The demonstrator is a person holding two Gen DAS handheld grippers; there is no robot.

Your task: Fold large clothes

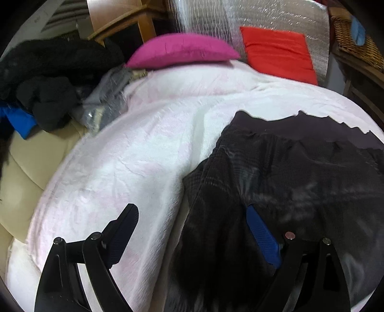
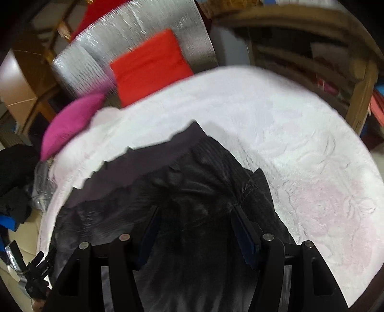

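A large dark checked garment lies spread on a white blanket, with a plain dark band along its far edge. My left gripper is open above the garment's left edge: one finger over the blanket, one over the cloth. In the right wrist view the same garment lies on the blanket. My right gripper is open just above the garment's middle, fingers to either side of a fold. Neither holds anything.
A magenta cushion and a red cushion lie at the blanket's far end against a silver mat. Black and blue clothes are piled at the left. Wooden furniture stands on the right.
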